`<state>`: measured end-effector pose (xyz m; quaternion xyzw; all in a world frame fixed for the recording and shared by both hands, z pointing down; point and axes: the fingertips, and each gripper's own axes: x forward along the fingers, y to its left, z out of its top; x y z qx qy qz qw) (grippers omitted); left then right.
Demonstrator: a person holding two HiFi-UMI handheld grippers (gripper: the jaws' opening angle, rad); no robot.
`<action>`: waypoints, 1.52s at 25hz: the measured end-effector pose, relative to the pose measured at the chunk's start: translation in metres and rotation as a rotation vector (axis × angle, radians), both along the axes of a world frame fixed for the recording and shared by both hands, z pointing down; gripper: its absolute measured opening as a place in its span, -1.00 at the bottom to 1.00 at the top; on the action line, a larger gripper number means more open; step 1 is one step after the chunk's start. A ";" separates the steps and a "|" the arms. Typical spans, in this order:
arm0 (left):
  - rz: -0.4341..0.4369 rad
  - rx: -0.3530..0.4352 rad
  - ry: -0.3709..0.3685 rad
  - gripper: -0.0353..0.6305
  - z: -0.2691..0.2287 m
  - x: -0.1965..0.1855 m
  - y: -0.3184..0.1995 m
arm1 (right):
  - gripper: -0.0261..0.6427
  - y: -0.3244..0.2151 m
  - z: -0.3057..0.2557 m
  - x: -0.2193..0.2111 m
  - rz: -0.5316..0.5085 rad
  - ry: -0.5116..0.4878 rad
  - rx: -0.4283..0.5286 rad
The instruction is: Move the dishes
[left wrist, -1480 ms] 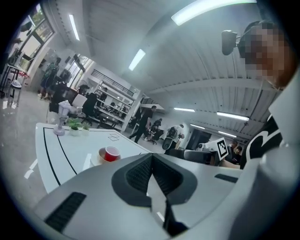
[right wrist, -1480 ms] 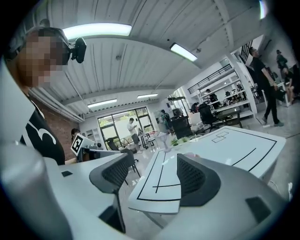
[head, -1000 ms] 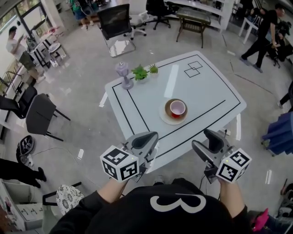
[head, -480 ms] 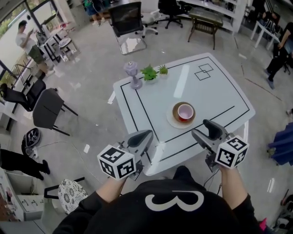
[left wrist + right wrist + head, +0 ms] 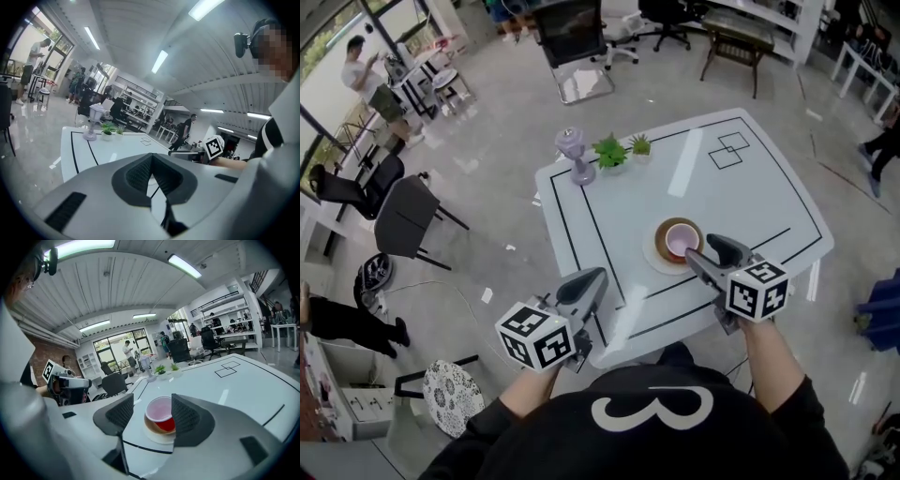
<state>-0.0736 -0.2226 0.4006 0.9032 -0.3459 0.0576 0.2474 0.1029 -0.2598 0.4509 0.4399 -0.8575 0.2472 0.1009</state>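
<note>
- At the near side of the surface (image 5: 741, 202), the right gripper (image 5: 701, 250) has been brought forward and down within the last second, from beside the person's body to just beside the stacked dishes.
- Its jaws have just been closing from a wider spread. They stand apart, and the pink cup (image 5: 159, 409) is framed between the pads in the right gripper view. No pad is seen pressing on it, so nothing is held.
- Whether the right-hand pad already brushes the cup cannot be told.
- The dishes lie where they were: the cup stands in a brown bowl (image 5: 663, 232), which rests on a cream plate (image 5: 651, 260), all toward the person's edge of the surface.
- The left gripper (image 5: 596, 276) has been shifted only a little and hangs over the near left edge, well apart from the stack. Its jaws are met at the tips with nothing between them.
- The approach is judged nearly done — a grasp on the cup or the bowl's rim is being set up, and no dish has been moved so far.
- An even closing is called for next, since the cup could be tipped if it is met by one pad alone.
</note>
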 end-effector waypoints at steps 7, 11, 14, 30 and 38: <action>-0.027 -0.060 -0.003 -0.89 0.018 0.011 -0.004 | -0.26 -0.025 0.034 0.011 0.016 0.006 -0.069; -0.048 -0.077 0.001 -0.89 0.019 0.011 -0.005 | -0.31 -0.032 0.045 0.010 0.024 -0.001 -0.096; -0.056 -0.076 -0.003 -0.89 0.018 0.012 -0.005 | -0.37 -0.036 0.051 0.010 0.029 0.002 -0.114; -0.085 -0.077 -0.002 -0.89 0.019 0.011 -0.009 | -0.86 -0.048 0.059 0.015 0.076 0.034 -0.136; -0.094 -0.076 -0.007 -0.89 0.018 0.012 -0.010 | -0.85 -0.051 0.051 0.015 0.066 0.027 -0.119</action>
